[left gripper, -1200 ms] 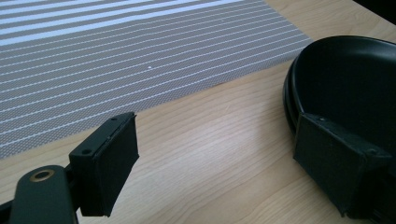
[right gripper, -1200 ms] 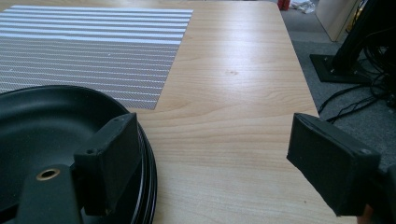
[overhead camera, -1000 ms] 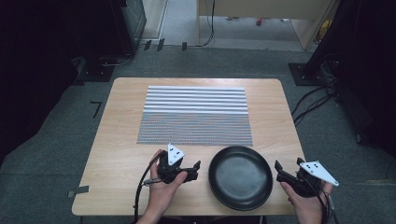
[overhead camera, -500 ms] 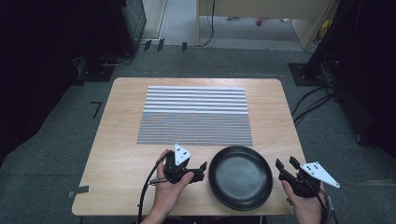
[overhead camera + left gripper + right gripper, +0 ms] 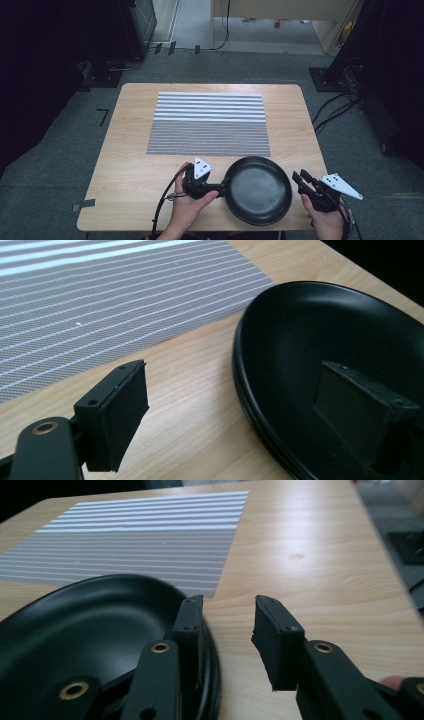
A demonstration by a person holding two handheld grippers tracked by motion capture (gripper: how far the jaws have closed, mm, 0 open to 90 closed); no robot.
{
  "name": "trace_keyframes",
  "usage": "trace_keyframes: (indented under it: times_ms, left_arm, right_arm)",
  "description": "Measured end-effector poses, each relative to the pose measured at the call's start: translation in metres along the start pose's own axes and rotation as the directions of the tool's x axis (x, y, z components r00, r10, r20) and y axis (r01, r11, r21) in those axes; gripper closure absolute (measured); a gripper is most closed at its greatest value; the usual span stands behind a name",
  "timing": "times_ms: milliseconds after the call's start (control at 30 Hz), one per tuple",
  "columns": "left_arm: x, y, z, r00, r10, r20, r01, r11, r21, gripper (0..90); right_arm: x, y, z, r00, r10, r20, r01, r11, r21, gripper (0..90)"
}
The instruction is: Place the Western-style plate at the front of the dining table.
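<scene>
Your left gripper (image 5: 221, 188) in the high view sits at the near edge of the wooden table (image 5: 125, 150), its tips reaching to the left rim of the black pan (image 5: 257, 190), while your right gripper (image 5: 299, 178) waits just off the pan's right rim, with your hand (image 5: 325, 220) behind it. Beyond both grippers, farther up the table, lies the striped mat (image 5: 209, 123), its near edge close to the pan's far rim. Seen along your left gripper (image 5: 240, 415), the jaws stand wide apart and straddle the pan's rim: one pad hangs over the bare wood outside the pan (image 5: 340, 365), the other sits inside the bowl, and neither pad presses the rim, so you have hold of nothing. The mat (image 5: 100, 305) spreads ahead of that outer jaw. Seen along your right gripper (image 5: 227, 630), the jaws are parted by a moderate gap with only table wood (image 5: 325, 565) showing between them; the jaw nearer the pan (image 5: 90, 630) stands over its rim, though you cannot tell whether it touches, and the other jaw is clear of it. Nothing is gripped there either. The mat (image 5: 140, 535) lies ahead, past the pan.
</scene>
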State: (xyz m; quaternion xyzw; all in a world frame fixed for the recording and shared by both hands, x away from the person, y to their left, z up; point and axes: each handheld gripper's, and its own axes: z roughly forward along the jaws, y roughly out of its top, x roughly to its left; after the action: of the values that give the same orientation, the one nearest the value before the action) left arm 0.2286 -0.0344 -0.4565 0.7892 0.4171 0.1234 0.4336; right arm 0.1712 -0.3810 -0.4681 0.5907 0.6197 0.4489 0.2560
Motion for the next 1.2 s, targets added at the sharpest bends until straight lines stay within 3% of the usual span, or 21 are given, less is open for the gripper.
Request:
trace_keyframes:
  times_ms: [67,167,233,300,767,1200]
  left_arm:
    - [-0.002,-0.001,0.001,1.0,-0.002,0.007,0.002,1.0,0.006,13.8]
    - [-0.005,-0.002,0.003,0.9998,-0.004,0.017,0.004,0.9998,0.017,14.5]
    - [-0.007,-0.003,0.005,0.9996,-0.009,0.029,0.008,0.9996,0.027,16.0]
    - [-0.008,-0.005,0.006,0.9992,-0.016,0.037,0.015,0.9995,0.027,24.4]
    - [-0.009,-0.014,0.014,0.9965,-0.015,0.083,0.01,0.9976,0.068,43.8]
    - [-0.005,-0.022,0.021,0.9934,-0.037,0.108,0.024,0.9932,0.114,54.8]
  right_arm:
    - [-0.001,-0.001,0.001,0.9997,0.022,-0.01,-0.022,1.0,0.015,67.2]
    - [-0.004,-0.001,0.002,0.9931,0.092,-0.073,-0.089,0.995,0.05,72.2]
    - [-0.006,-0.002,0.003,0.9907,0.099,-0.093,-0.092,0.993,0.071,75.6]
    - [-0.007,-0.004,0.005,0.983,0.132,-0.128,-0.122,0.989,0.081,77.3]
    - [-0.009,-0.009,0.012,0.9872,0.137,-0.081,-0.128,0.986,0.103,77.7]
    - [-0.01,-0.013,0.018,0.9827,0.168,-0.077,-0.153,0.973,0.172,80.0]
